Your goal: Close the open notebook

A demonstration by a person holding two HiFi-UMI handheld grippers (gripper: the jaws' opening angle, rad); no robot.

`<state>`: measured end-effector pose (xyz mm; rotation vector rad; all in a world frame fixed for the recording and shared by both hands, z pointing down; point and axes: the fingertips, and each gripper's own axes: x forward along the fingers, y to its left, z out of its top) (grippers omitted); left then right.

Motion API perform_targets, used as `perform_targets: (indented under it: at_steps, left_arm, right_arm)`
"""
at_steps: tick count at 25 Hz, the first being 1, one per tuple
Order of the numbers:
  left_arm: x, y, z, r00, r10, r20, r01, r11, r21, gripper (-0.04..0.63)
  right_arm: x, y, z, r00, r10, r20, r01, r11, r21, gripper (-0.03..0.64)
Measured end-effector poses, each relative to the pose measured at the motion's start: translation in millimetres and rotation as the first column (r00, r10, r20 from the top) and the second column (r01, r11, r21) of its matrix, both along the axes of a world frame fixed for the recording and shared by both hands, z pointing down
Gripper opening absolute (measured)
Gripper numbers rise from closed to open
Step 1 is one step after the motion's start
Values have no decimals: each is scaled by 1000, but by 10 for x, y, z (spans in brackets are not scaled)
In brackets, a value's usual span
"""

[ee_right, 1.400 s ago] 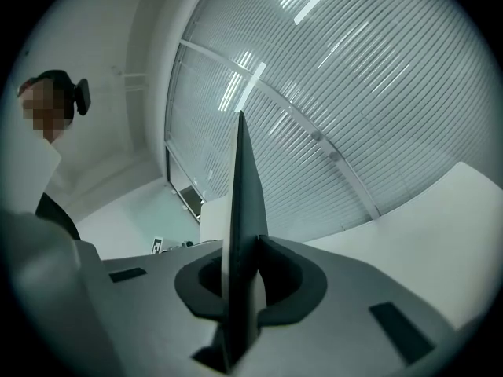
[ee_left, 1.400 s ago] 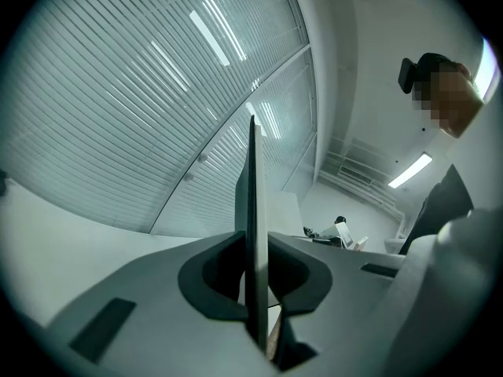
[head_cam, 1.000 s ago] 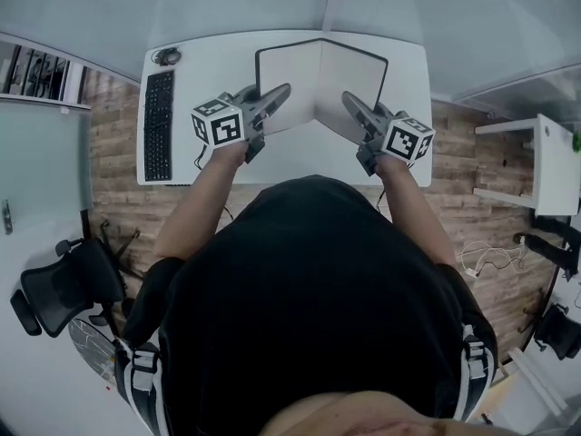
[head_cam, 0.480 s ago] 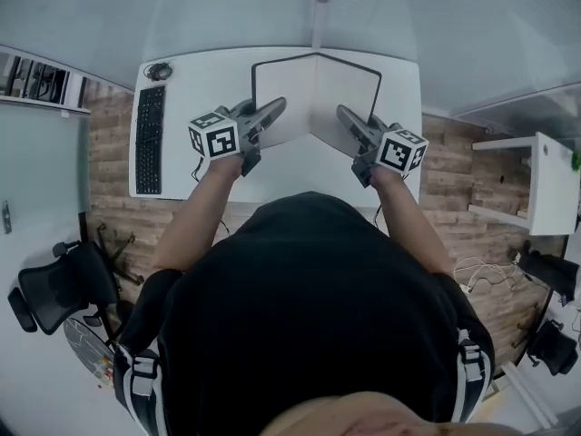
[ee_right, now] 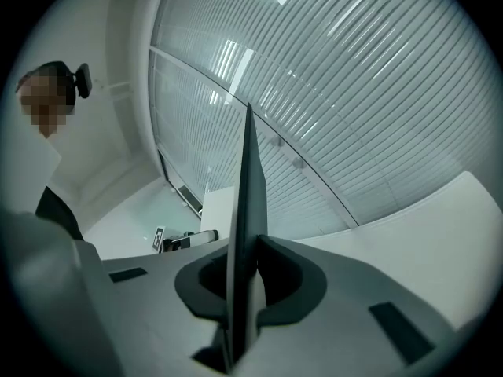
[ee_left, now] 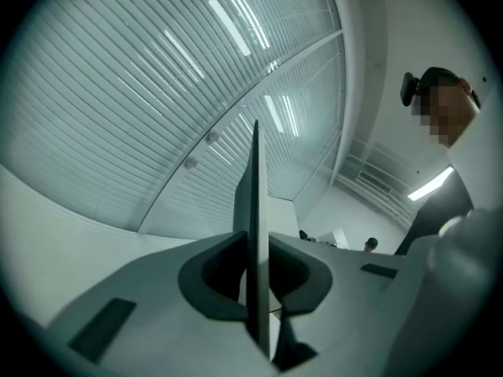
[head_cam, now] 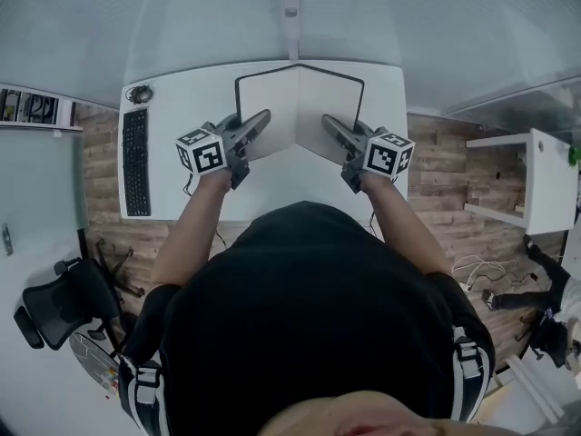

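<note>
White desk [head_cam: 182, 107], thin rectangular notebook [head_cam: 269, 96], clamped by left tool [head_cam: 263, 116], right tool [head_cam: 328, 120]

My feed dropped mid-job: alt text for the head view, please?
An open notebook is held in a V over a white desk, the left gripper shut on its left cover, the right gripper on its right. A black keyboard lies at the desk's left edge.

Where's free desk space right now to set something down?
Bare desk between keyboard and notebook; also the near strip in front of the notebook. Narrow margin to its right. Centre crowded: left gripper and right gripper each clamp a cover.
</note>
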<state>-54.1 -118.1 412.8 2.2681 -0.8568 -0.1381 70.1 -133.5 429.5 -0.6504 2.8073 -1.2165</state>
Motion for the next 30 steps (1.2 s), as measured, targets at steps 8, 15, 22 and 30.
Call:
perform_targets:
  at_steps: [8,15,22,30]
  left_arm:
    - [563,-775,347,1000,-9,-6,9,997,-78,54]
    - [201,-668,213,1000,7,9,-6,998,-61,54]
    - [153,-683,232,1000,-12,-10,12,998,-57,54]
    - [144,-653,291,999,-3,-50,1,998,-56,54]
  right_arm:
    - [558,-768,412,1000,-17,3,17,998,-64,58]
    - [206,-669,355,1000,2,9,-2,999,-45,57]
    - [165,-688,411,1000,-2,3,2,999,-47,57]
    - [187,-645,423,1000,3,-19,-4,999,-34,57]
